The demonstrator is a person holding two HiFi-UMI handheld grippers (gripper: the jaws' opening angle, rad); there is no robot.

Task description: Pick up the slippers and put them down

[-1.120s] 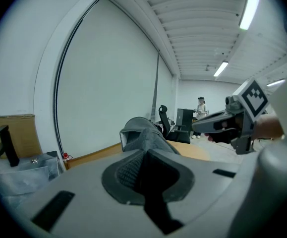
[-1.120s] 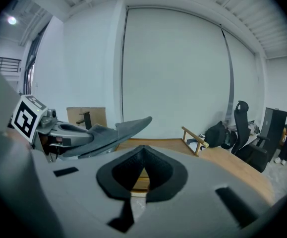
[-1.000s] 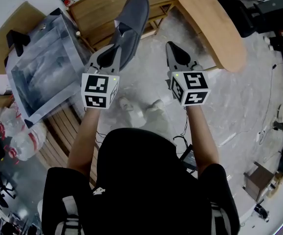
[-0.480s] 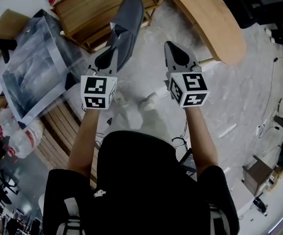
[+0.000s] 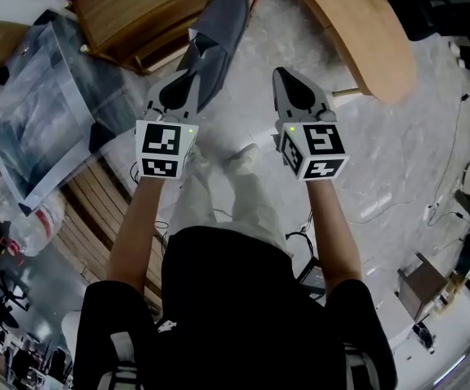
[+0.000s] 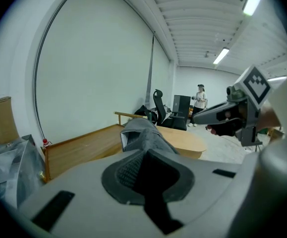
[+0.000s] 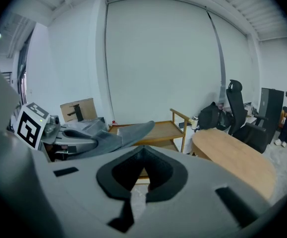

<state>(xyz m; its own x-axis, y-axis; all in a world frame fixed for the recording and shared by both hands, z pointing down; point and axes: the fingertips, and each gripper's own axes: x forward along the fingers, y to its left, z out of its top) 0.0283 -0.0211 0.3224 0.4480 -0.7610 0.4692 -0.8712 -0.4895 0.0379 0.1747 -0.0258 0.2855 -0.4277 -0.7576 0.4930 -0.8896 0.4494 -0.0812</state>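
A grey slipper [image 5: 217, 31] hangs in the air above the floor, toe pointing away from me. My left gripper [image 5: 187, 78] is shut on its heel end, and in the left gripper view the slipper [image 6: 142, 135] runs straight out from between the jaws of the left gripper [image 6: 143, 155]. To its right, at about the same height, my right gripper [image 5: 286, 71] is shut with nothing in it. The right gripper view shows that gripper's [image 7: 143, 150] pads meeting at the tip, with the held slipper [image 7: 118, 135] off to the left. No second slipper is in view.
A low wooden shelf [image 5: 137, 6] stands ahead on the left and a rounded wooden table [image 5: 356, 31] ahead on the right. A plastic-wrapped box [image 5: 36, 112] and wooden slats [image 5: 97, 201] lie to the left. My shoes [image 5: 243, 157] stand on the pale floor below.
Both grippers have sunk and moved forward together, the left still gripping the slipper. More of the legs below now shows between the arms.
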